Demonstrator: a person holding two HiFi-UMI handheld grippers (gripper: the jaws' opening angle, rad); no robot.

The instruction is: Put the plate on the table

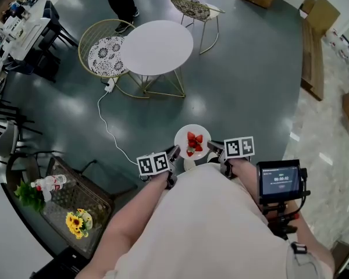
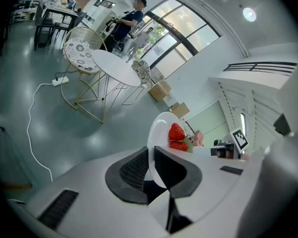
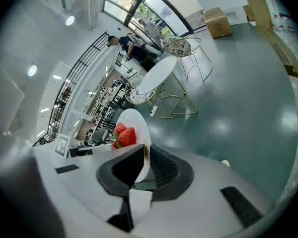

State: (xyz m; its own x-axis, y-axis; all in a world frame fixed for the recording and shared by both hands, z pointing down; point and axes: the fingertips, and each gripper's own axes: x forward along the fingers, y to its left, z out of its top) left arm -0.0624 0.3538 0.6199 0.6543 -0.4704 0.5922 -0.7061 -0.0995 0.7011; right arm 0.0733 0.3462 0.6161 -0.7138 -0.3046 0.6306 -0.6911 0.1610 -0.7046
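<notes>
The small round white ceramic plate (image 1: 181,138) hung in the air close in front of the person, with the round white table on thin gold legs (image 1: 157,46) well apart at about eleven o'clock. The left gripper (image 2: 151,152) was clamped on the plate's rim at nine o'clock, and the right gripper (image 3: 145,153) was clamped on the rim at three o'clock. The plate looked stiff, glazed and slippery, and likely to break if dropped. The red strawberries (image 1: 194,142) on it could roll, so firm holds on opposite edges, with the plate level, seemed to suit it best.
</notes>
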